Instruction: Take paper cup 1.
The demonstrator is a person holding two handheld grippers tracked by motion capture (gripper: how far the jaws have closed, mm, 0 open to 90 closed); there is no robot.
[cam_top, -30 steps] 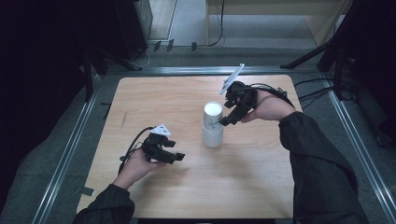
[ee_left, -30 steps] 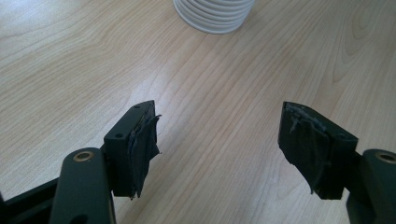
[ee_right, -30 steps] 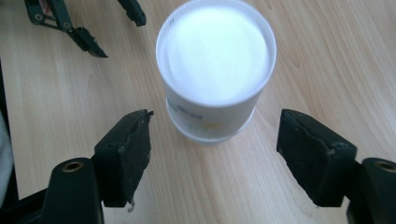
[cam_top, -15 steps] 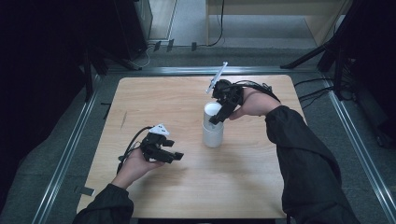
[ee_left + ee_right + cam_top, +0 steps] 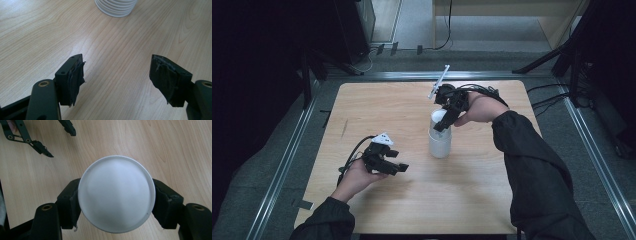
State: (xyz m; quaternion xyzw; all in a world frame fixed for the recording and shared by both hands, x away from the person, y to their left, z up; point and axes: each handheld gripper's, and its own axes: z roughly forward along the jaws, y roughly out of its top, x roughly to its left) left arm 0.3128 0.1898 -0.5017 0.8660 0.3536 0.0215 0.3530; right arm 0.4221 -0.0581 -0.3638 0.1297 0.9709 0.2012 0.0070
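The stack of white upside-down paper cups (image 5: 440, 140) is standing near the middle of the light wooden table (image 5: 492, 200). My right gripper (image 5: 116, 202) has just been closing and is now pinching its top cup. My left gripper (image 5: 117, 80) is resting spread and empty. The stack's lower part is hiding under the top cup.

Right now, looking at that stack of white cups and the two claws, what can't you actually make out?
- How many cups are in the stack of white cups: high view too small; left gripper view cuts it off at the top edge.
- Inside the cups: they stand upside down, and the right gripper view shows a closed base.
- Right gripper pads: the top cup hides where they press.
- Left gripper: nothing between its jaws.
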